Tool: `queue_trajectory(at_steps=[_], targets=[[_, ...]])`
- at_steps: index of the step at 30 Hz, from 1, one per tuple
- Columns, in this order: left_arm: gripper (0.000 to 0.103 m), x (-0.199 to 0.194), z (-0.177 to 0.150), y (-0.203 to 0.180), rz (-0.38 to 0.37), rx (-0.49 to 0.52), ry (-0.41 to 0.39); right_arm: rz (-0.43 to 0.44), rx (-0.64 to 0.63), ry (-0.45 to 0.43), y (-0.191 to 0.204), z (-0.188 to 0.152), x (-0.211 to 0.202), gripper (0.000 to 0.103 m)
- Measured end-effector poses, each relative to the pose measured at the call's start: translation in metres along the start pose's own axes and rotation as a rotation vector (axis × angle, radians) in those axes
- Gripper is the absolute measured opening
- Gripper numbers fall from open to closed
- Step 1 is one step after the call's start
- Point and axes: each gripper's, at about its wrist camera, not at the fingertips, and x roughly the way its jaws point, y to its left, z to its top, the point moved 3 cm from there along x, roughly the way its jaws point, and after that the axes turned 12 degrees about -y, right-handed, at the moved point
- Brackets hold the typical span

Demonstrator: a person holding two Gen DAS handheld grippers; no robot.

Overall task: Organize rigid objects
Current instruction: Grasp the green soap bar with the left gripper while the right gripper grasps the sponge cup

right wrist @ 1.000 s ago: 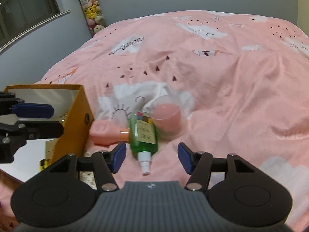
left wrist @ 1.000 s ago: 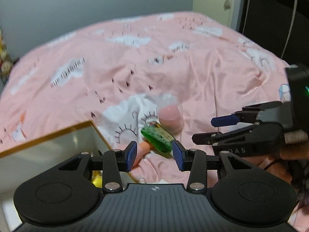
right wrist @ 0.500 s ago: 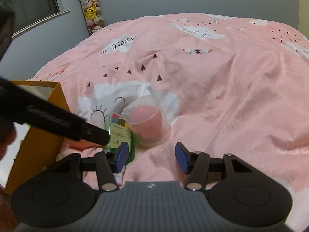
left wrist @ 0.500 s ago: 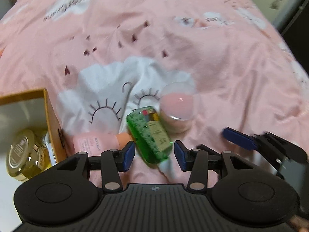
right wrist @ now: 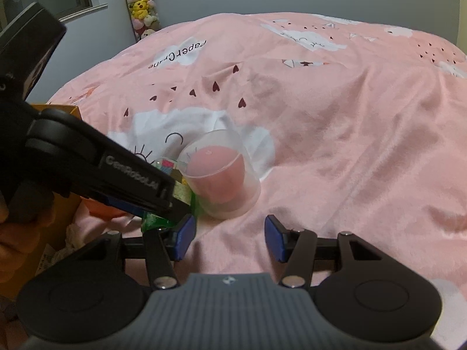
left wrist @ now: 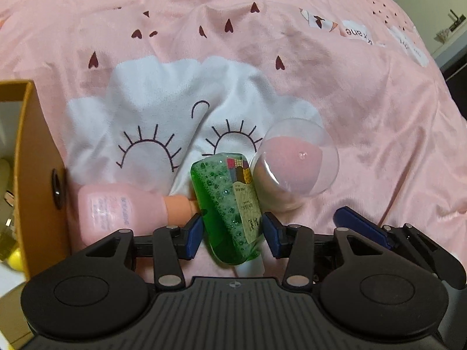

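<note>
A green bottle (left wrist: 230,204) with a paper label lies on the pink bedspread. My left gripper (left wrist: 232,234) is open, one finger on each side of the bottle, with small gaps. A pink bottle (left wrist: 116,208) lies to its left, and a clear cup holding a pink sponge (left wrist: 294,163) lies on its side to its right. In the right wrist view my right gripper (right wrist: 230,239) is open and empty, just in front of the cup (right wrist: 220,173). The left gripper's body hides most of the green bottle (right wrist: 154,221) there.
An orange box (left wrist: 38,175) stands open at the left edge, with small items inside; it also shows in the right wrist view (right wrist: 58,110). The pink bedspread (right wrist: 335,116) stretches far and right. Plush toys (right wrist: 141,5) hang on the wall behind.
My left gripper has moved forward and down, so the green bottle now sits between its fingers. My right gripper has shifted a little left, closer to the cup.
</note>
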Motion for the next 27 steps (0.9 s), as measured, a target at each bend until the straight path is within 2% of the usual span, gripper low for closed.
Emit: queue_trajectory(at_steps=[5,8,10,13,21,27], targets=[[0.037,-0.013,0.0,0.0,-0.021,0.029,-0.047,-0.011,-0.053,-0.021,0.004,0.0,0.004,0.054],[0.036,-0.017,0.003,0.001,-0.043,0.046,-0.048,-0.012,-0.093,-0.036,0.008,0.004,0.007,0.058],[0.036,-0.015,0.006,0.002,-0.049,0.039,-0.039,-0.024,-0.151,-0.052,0.013,0.01,0.01,0.068],[0.036,-0.012,0.01,0.001,-0.04,0.052,-0.047,-0.021,-0.236,-0.078,0.018,0.016,0.015,0.068],[0.035,-0.002,0.017,0.002,-0.014,0.056,-0.052,0.033,-0.285,-0.125,0.014,0.02,0.032,0.071],[0.035,0.006,0.022,0.006,-0.016,0.026,-0.035,0.049,-0.266,-0.129,0.01,0.022,0.043,0.071]])
